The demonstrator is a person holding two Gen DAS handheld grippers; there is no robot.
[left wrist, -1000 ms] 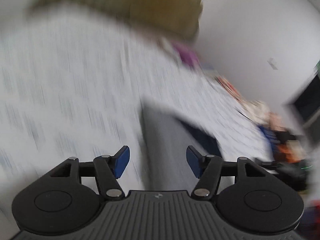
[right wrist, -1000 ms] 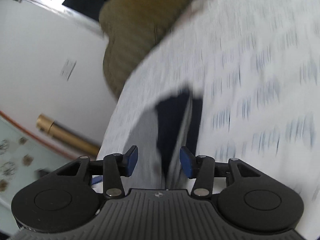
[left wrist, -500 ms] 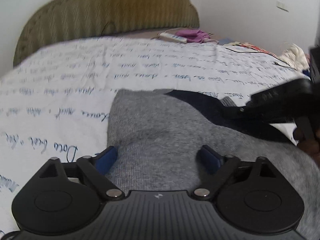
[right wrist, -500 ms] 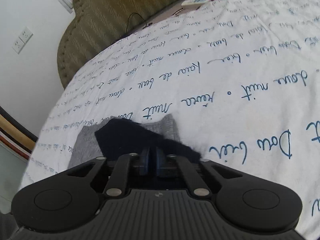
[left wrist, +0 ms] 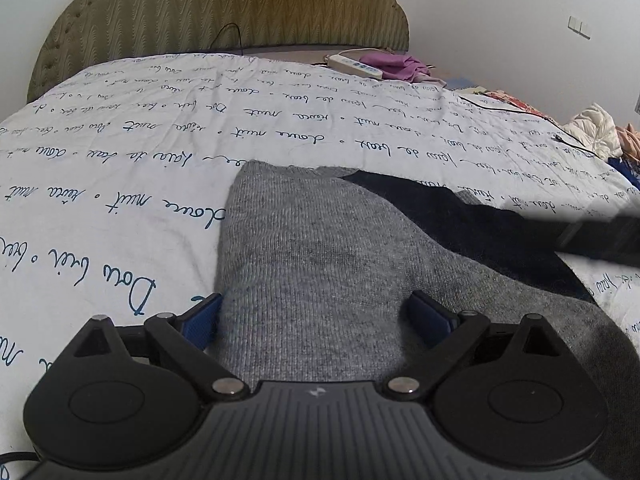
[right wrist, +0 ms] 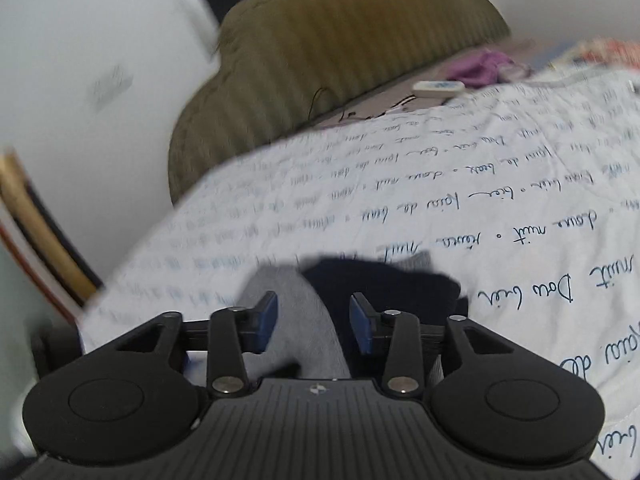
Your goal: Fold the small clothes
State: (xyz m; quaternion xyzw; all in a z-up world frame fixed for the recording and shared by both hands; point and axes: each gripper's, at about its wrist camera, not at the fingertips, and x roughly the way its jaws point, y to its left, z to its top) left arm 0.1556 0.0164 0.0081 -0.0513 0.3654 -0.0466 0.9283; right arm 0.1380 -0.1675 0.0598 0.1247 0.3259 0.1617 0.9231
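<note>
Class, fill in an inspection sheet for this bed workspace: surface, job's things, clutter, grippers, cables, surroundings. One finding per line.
Surface: white bedspread printed with blue handwriting, lightly creased.
Job's things: grey knit garment lying flat, with a dark navy piece across its far right part.
Clutter: purple cloth and white power strip near the headboard; heap of clothes at the far right.
Grippers: left gripper low over the grey knit garment, jaws wide open; right gripper jaws open, astride where grey meets navy.
Cables: thin black cable across the bedspread's far right; another against the headboard.
Surroundings: olive padded headboard, white wall with a switch.
</note>
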